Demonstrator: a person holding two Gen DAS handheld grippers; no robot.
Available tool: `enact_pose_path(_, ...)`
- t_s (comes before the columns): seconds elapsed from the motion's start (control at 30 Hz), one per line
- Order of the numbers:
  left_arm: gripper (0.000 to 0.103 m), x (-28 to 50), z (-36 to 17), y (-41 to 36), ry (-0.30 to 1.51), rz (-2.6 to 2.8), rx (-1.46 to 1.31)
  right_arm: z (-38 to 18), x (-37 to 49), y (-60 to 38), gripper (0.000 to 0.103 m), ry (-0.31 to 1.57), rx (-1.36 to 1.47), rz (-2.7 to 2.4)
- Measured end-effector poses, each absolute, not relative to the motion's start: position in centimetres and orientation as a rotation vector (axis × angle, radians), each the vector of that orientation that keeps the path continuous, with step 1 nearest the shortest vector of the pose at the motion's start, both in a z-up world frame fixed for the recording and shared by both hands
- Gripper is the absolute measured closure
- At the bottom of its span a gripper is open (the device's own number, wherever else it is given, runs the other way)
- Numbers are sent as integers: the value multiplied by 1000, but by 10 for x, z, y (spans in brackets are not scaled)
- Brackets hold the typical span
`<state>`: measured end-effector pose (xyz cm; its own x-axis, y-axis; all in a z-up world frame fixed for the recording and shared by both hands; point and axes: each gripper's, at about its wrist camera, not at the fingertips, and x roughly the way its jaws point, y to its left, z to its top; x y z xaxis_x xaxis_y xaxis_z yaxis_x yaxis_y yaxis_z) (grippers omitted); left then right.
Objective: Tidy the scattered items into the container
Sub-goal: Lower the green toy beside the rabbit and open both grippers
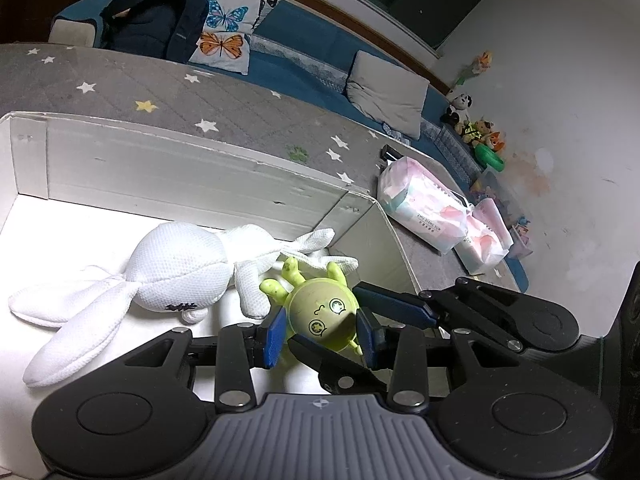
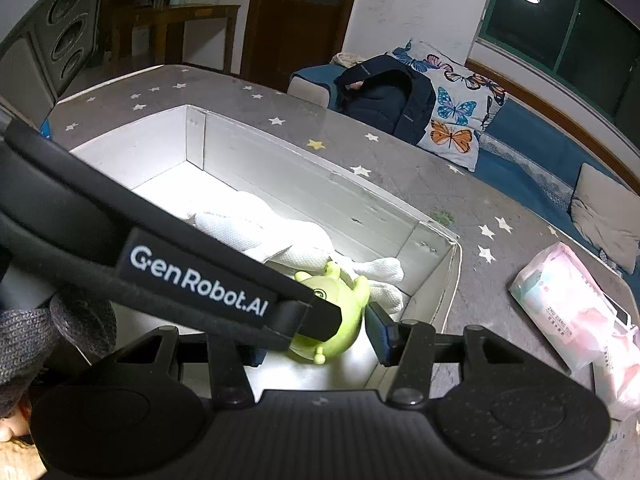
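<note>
A green round-headed toy point(image 1: 320, 312) point(image 2: 340, 320) with a drawn face is inside the white cardboard box point(image 1: 180, 172) point(image 2: 300, 176), near its right end. My left gripper point(image 1: 320, 338) has its blue pads point(image 1: 276, 336) pressed on both sides of the toy's head. My right gripper point(image 1: 324, 314) point(image 2: 320, 340) reaches in from the right. One of its fingers lies against the toy's upper right and the other under it. In the right wrist view its left finger is hidden behind the left gripper's body point(image 2: 200, 280). A white mesh plush rabbit point(image 1: 176, 272) point(image 2: 280, 240) lies in the box beside the toy.
The box stands on a grey star-patterned surface point(image 1: 160, 80) point(image 2: 400, 152). Two pink tissue packs point(image 1: 424, 208) point(image 2: 568, 300) lie to its right. Behind is a blue sofa with a dark backpack point(image 1: 152, 16), a butterfly pillow point(image 2: 452, 120) and soft toys point(image 1: 476, 128).
</note>
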<state>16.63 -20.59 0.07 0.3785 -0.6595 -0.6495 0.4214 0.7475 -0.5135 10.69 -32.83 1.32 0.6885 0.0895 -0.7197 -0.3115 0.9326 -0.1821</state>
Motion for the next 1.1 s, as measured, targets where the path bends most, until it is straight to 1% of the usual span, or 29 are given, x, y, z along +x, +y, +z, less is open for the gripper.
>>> enact_pose_path(0.03, 62, 166, 1, -205, 955, -701, -282, 14, 106, -329, 52, 779, -297, 226)
enact_pose_path(0.1, 62, 164, 2, -205, 951, -699, -282, 16, 104, -331, 44, 771, -282, 221)
enact_pose_path(0.23, 62, 161, 6, -203, 939, -700, -286, 21, 100, -335, 43, 753, -260, 215)
enact_pose_path(0.43, 62, 154, 14, -199, 919, -696, -287, 26, 90, -339, 37, 728, -236, 206)
enact_pose_path(0.5, 62, 150, 18, -198, 910, -694, -286, 30, 84, -341, 31, 708, -227, 203)
enact_pose_path(0.53, 62, 147, 20, -198, 904, -695, -285, 32, 81, -342, 31, 699, -223, 201)
enact_pose_path(0.6, 62, 142, 25, -197, 891, -697, -281, 35, 75, -342, 24, 684, -220, 195)
enact_pose_path(0.8, 62, 121, 39, -192, 852, -700, -276, 46, 50, -347, 23, 638, -183, 173)
enact_pose_path(0.83, 62, 118, 41, -190, 845, -701, -275, 48, 47, -348, 22, 634, -174, 172)
enact_pose_path(0.87, 62, 114, 42, -189, 839, -701, -275, 50, 42, -349, 18, 626, -164, 171)
enact_pose_path(1.03, 62, 91, 51, -180, 802, -708, -273, 57, 14, -352, 16, 578, -134, 171)
enact_pose_path(1.1, 62, 82, 53, -176, 790, -707, -274, 59, 3, -353, 12, 557, -116, 177)
